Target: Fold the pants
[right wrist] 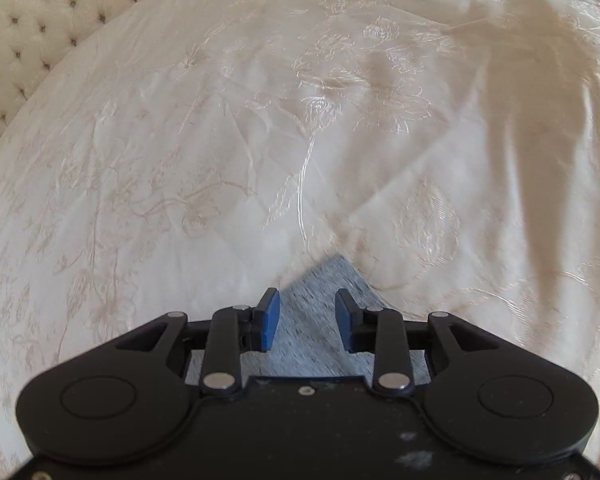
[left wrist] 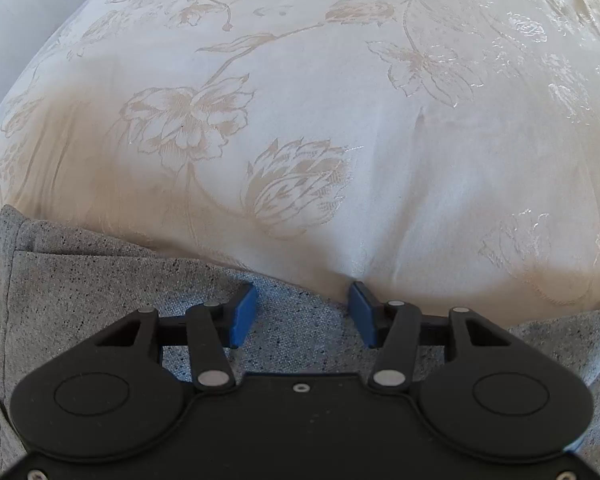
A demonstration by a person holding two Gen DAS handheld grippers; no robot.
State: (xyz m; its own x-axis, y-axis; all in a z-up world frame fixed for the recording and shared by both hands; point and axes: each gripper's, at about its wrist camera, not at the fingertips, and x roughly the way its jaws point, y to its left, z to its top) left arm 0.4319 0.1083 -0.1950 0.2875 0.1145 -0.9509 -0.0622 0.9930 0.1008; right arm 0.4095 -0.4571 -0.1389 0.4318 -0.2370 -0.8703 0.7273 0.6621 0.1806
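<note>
Surface: a bed under a cream bedspread (left wrist: 380, 120) woven with large pale flowers and stems; it is creased and glossy where light strikes it.
Room: in the right wrist view a cream button-tufted headboard (right wrist: 40, 12) stands at the upper left, beyond the bedspread's edge; in the left wrist view a plain pale strip shows past the upper left edge of the bed.
Pants: grey speckled pants (left wrist: 100, 300) lie flat on the bedspread.
Pants, direction: in the left wrist view the cloth runs as a band across the bottom of the picture from left to right, with a stitched, folded edge at its left end; which end is the waist cannot be told.
Pants, right wrist view: only a pointed corner of the grey cloth (right wrist: 320, 280) shows, its tip aimed away from the camera onto the bedspread; this part is blurred.
Left tongs (left wrist: 303, 314): spread, blue pads apart, pointing steeply down over the far edge of the pants; grey cloth lies under the gap, not pinched.
Right tongs (right wrist: 307, 318): spread, pads clear of the cloth, with the grey corner lying between and just beyond them.
</note>
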